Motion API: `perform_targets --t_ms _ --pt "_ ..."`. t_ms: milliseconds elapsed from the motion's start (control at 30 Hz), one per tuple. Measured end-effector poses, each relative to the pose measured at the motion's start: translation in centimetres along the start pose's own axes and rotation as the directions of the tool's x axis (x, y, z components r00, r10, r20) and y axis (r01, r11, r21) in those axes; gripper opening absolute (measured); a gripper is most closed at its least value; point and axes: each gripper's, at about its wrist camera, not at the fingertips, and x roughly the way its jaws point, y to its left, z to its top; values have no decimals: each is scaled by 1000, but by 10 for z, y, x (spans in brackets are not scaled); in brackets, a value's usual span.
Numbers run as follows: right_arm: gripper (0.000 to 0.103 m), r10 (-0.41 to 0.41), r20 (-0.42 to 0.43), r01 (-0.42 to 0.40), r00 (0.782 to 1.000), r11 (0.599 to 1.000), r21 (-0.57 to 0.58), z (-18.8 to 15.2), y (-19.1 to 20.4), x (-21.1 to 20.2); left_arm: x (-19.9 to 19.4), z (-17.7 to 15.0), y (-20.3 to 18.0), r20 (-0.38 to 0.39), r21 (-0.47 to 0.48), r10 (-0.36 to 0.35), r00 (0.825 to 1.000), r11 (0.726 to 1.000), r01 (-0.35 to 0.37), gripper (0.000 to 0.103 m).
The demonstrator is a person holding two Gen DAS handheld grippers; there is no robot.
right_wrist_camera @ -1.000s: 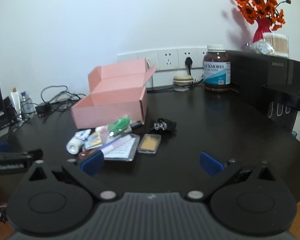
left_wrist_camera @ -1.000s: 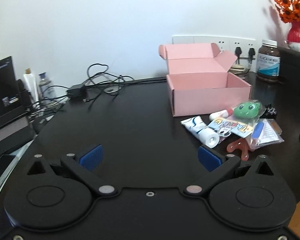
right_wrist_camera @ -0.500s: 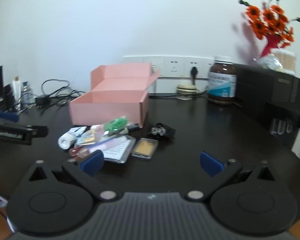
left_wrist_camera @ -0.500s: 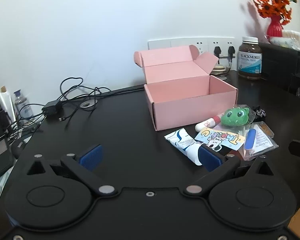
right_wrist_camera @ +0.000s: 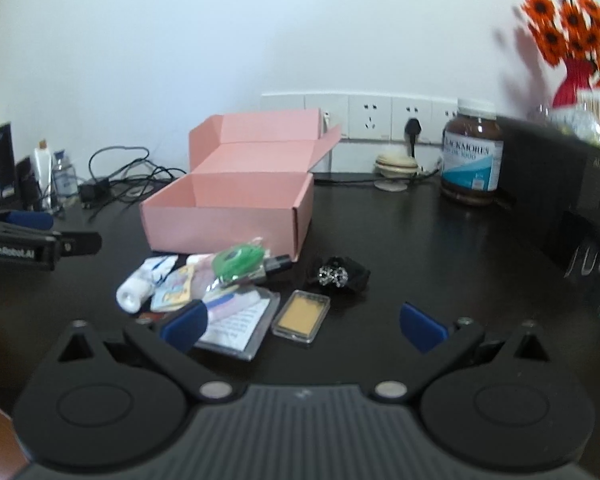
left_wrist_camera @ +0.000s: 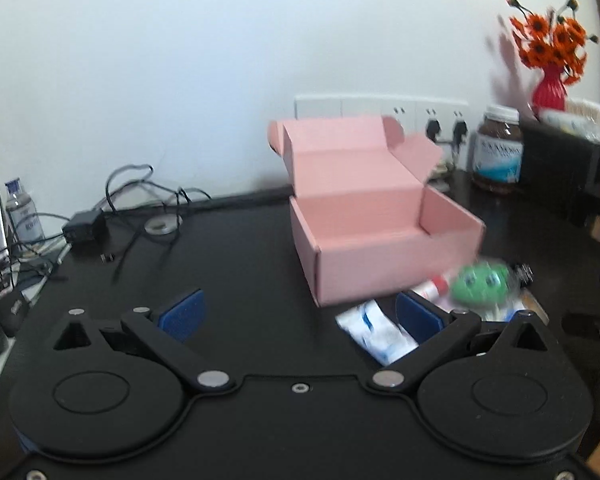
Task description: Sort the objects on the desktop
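An open, empty pink cardboard box (right_wrist_camera: 228, 216) (left_wrist_camera: 384, 236) stands mid-desk. In front of it lies a heap of small items: a white tube (right_wrist_camera: 140, 284) (left_wrist_camera: 376, 332), a green frog toy (right_wrist_camera: 240, 260) (left_wrist_camera: 478, 284), a clear sleeve with paper (right_wrist_camera: 236, 324), a small clear case with a yellow pad (right_wrist_camera: 302, 316) and a black sparkly hair tie (right_wrist_camera: 336, 276). My left gripper (left_wrist_camera: 300, 316) is open, low over the desk left of the heap, and shows from the side in the right wrist view (right_wrist_camera: 40, 236). My right gripper (right_wrist_camera: 302, 326) is open just before the heap.
A brown supplement bottle (right_wrist_camera: 472, 160) and a wall socket strip (right_wrist_camera: 380, 116) stand at the back. A black box (right_wrist_camera: 560, 184) with a red vase of orange flowers (right_wrist_camera: 572, 40) is on the right. Tangled cables (left_wrist_camera: 132, 204) and small bottles (left_wrist_camera: 20, 208) lie at the left.
The left gripper swung right and closer to the box and heap; its view is blurred by motion. The right gripper edged forward toward the heap. Both stay open.
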Motion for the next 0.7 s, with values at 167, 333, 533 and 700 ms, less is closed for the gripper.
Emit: perform_targets --t_ms 167,333,533,700 --pt "102 9 -15 -8 1000 997 77 -3 -11 12 9 19 0 18 55 -57 998 997 56 103" --pt "102 69 -7 -69 998 998 4 4 -20 28 29 21 -10 24 123 -170 985 979 165 103" --pt "102 96 34 -92 995 991 -101 15 -19 37 46 6 -13 42 141 -195 980 972 187 103" --pt "102 95 37 -90 995 990 -111 18 -13 40 49 3 -2 49 99 -191 980 978 186 103"
